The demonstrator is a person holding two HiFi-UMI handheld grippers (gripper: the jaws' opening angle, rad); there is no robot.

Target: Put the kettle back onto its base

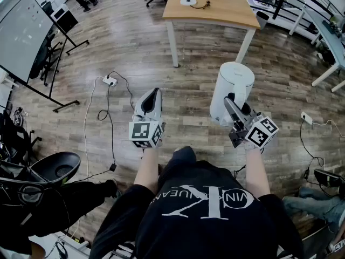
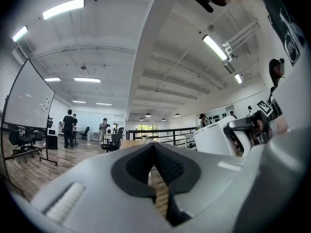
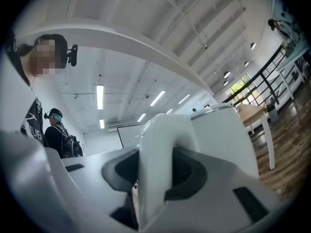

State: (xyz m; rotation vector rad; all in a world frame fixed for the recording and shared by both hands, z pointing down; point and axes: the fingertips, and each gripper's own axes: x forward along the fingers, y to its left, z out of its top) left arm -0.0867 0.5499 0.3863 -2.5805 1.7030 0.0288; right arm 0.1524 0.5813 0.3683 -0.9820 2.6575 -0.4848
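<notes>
Head view is looking down on a wooden floor (image 1: 135, 42), with a whiteboard (image 1: 21, 34) standing at 10 o'clock and a power strip (image 1: 109, 81) lying on the boards nearer the middle. The left tongs (image 1: 154, 93) are pointing toward 11 o'clock. In the left gripper view their jaws are meeting at the tips with nothing between them. At 12 o'clock a tabletop (image 1: 226, 15) is carrying the round white base (image 1: 188, 1) with its dark cord. The white kettle (image 1: 233, 82) is hanging over the floor at 2 o'clock, well apart from that base. The right tongs (image 1: 230, 102) are clamping its handle (image 3: 155, 169). In the right gripper view both pads are pressing on that white handle, the jaws standing fairly wide, with the kettle's body rising just beyond.
</notes>
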